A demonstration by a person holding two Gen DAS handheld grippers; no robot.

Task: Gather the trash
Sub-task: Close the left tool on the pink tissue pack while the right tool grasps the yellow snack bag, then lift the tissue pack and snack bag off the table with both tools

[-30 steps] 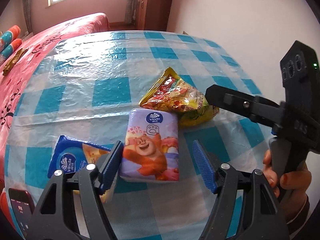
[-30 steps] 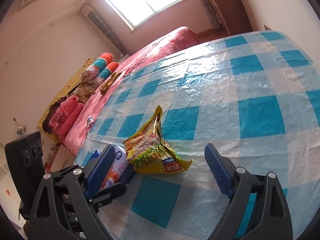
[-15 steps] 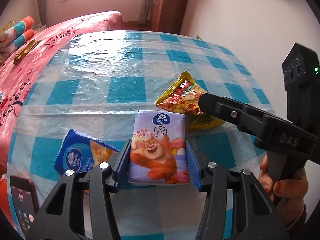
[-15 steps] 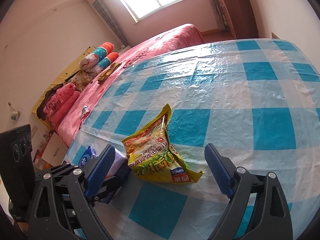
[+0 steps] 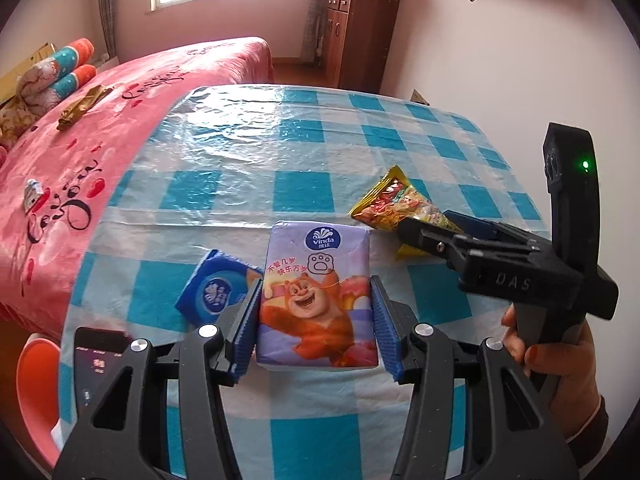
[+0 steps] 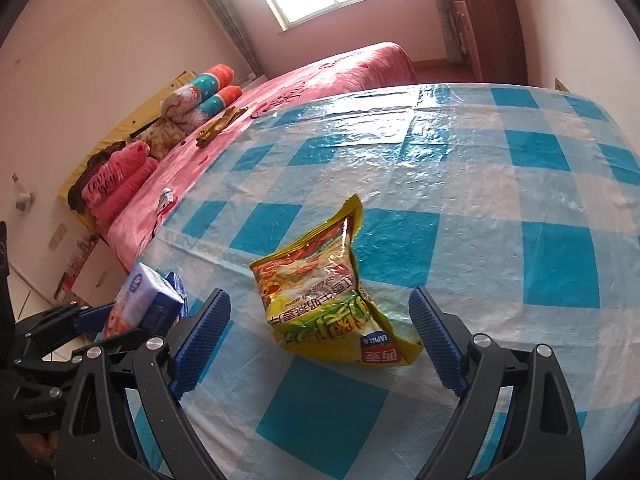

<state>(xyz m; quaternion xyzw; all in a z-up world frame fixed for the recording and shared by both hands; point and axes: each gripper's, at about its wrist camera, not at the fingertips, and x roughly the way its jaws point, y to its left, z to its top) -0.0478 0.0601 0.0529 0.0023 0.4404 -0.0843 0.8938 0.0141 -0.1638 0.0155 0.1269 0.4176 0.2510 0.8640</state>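
Your left gripper (image 5: 316, 332) is clamped on the purple tissue pack (image 5: 318, 292), with a blue pad pressed against each long side of it. In the right wrist view that pack (image 6: 142, 306) sits tilted, and you cannot tell from either view whether its underside touches the table (image 5: 240, 160). Just left of your left gripper, a phone (image 5: 98, 364) with a lit screen lies at the near table edge, and an orange chair (image 5: 34, 392) shows beyond that edge. A small blue tissue pack (image 5: 216, 288) lies flat on the checked cloth just beside the purple one, on its left.

Your right gripper (image 6: 320, 344) is spread wide and holds nothing. The yellow snack bag (image 6: 328, 300) lies crumpled on the table between its two pads, touching neither, with its torn top corner pointing away from you. From the left wrist view the same bag (image 5: 396, 204) lies beyond and to the right of the purple pack, partly hidden by your right gripper, and your right hand (image 5: 560, 360) grips the handle.

Beyond the table stands a bed (image 5: 100, 120) with a pink cover, rolled pillows (image 6: 208, 94) at its head, and a wooden cabinet (image 5: 360, 36) against the far wall.
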